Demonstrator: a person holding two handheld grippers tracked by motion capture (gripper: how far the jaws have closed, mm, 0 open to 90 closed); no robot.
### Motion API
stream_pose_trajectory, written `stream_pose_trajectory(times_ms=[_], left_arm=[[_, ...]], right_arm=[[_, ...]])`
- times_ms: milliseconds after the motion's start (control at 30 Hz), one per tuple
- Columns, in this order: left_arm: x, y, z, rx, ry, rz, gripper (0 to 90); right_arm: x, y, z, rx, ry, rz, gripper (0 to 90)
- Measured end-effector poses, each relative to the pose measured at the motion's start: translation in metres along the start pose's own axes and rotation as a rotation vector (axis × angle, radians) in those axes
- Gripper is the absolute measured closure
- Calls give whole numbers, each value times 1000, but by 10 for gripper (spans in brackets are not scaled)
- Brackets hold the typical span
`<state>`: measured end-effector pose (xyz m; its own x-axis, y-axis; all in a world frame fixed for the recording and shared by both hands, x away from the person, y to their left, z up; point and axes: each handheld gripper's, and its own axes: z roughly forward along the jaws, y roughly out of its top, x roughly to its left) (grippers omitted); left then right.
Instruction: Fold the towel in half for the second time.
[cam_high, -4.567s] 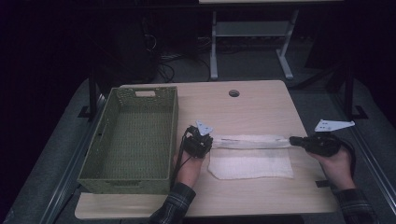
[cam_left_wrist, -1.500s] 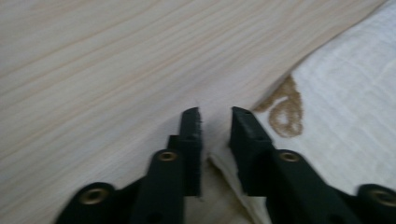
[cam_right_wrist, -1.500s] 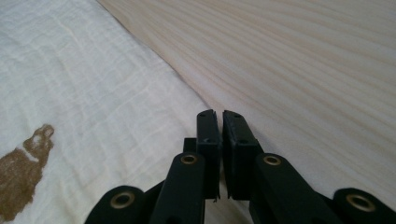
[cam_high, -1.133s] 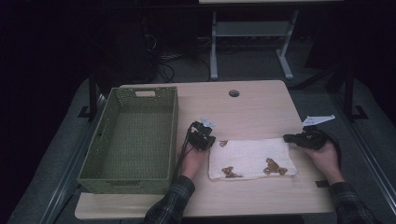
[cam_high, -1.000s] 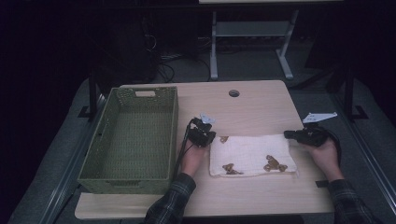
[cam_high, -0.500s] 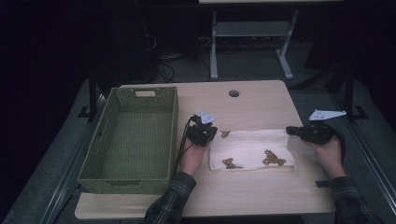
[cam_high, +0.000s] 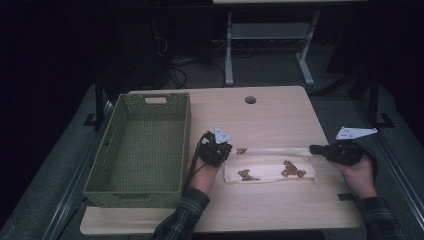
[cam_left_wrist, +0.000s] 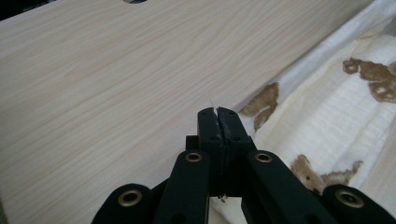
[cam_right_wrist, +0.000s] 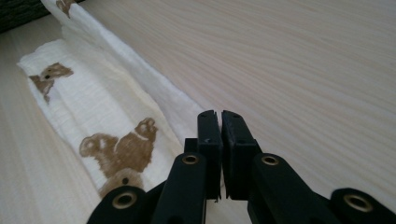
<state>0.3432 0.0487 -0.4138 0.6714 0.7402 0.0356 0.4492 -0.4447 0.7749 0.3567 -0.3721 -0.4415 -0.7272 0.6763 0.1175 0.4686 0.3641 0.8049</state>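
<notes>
item: white crinkled cotton cloth with brown bear prints (cam_high: 270, 167), lying on the pale wooden desk (cam_high: 265, 117), part-folded lengthwise. left hand-held gripper (cam_high: 226, 150) and right hand-held gripper (cam_high: 314, 149): jaws pressed together, each pinching a far corner. remaining, likely: finish fold, stow in green woven plastic basket (cam_high: 142, 142).

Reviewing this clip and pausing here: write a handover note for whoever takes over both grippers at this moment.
Left gripper: jaws shut, pinching the far-left corner of the cloth.
Right gripper: jaws shut at the far-right corner, cloth edge apparently held.
Cloth: white with brown animal prints, lying partly folded on the table, its far edge stretched between the grippers.
Green basket: stands left of the cloth, nothing inside.
Done: cloth partly folded lengthwise.
Left: probably finish folding, then perhaps place it in the basket.
</notes>
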Motion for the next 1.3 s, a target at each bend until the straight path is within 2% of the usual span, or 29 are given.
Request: stream_pose_trajectory(times_ms=[167,333,533,700,1000,1067,1167,1233,1300], left_arm=[[-7,-6,-7,8,-12,2,891],[-16,-15,-12,34,-15,26,890],[-22,-21,-16,48,-30,33,890],[-27,-32,-12,93,-56,36,889],[-34,-46,-3,201,-82,91,885],[-34,-48,-2,204,-86,91,881],[-33,-45,-5,191,-81,74,834],[-30,-42,-10,163,-95,50,803],[-28,-37,-16,129,-91,37,775]], right_arm=[[7,-5,-9,-2,8,-13,867],[16,-13,-13,16,24,-21,866],[27,-21,-19,45,33,-35,866],[29,-30,-16,83,47,-23,865],[33,-41,-11,149,76,-8,849],[34,-43,-10,154,74,-10,836],[35,-41,-15,159,61,-22,761],[34,-40,-19,133,67,-18,754],[34,-36,-28,82,71,-4,761]])
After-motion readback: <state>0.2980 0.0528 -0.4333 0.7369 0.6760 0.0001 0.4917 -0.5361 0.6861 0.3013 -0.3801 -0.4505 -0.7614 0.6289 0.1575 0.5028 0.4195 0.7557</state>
